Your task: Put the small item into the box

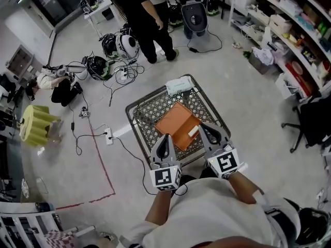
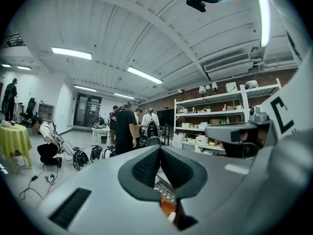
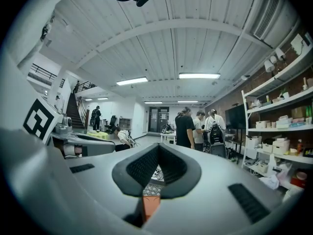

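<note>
Left claw (image 1: 166,138) and right claw (image 1: 203,128) both clenched, nothing gripped, level over the cart's (image 1: 135,112) near end. Orange box (image 1: 176,124) flat in the basket between the claws; small white item (image 1: 193,132) on its near-right edge, just beside the right claw tip

the left gripper (image 1: 166,137) and the right gripper (image 1: 202,127) are pale grey, with black pads (image 2: 146,168) stippled in a fine grid. each carries a white cube (image 1: 165,178) printed with black square markers. the cart (image 1: 145,119) is grey wire, its bottom a diamond lattice. in it lies an orange box (image 1: 176,124) with a small white patch at one edge, and a white pack (image 1: 178,86) faintly tinged green. the floor (image 1: 248,102) is light grey, crossed by a thin red line (image 1: 103,174). a table (image 1: 36,124) wears yellow-green cloth. a standing person (image 1: 139,9) is in black.
</note>
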### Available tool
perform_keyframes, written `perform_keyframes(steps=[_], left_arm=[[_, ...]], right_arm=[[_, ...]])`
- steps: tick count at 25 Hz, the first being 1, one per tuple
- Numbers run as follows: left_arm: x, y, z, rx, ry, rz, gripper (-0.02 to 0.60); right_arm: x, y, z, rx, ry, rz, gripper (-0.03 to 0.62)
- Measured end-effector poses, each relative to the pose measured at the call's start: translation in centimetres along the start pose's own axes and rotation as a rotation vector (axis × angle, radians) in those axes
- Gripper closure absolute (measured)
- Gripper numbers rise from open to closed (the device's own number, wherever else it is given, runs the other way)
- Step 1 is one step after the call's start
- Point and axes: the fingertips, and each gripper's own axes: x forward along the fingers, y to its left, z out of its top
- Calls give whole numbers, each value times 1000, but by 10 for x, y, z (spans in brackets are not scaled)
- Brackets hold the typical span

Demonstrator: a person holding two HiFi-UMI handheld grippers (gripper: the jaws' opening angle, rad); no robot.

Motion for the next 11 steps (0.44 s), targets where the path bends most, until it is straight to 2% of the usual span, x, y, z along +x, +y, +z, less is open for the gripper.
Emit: perform_keyframes(steps=[11], left_arm=[[-7, 2, -9, 1, 15, 7, 572]], right_arm=[[-1, 8, -10, 2, -9, 10, 591]])
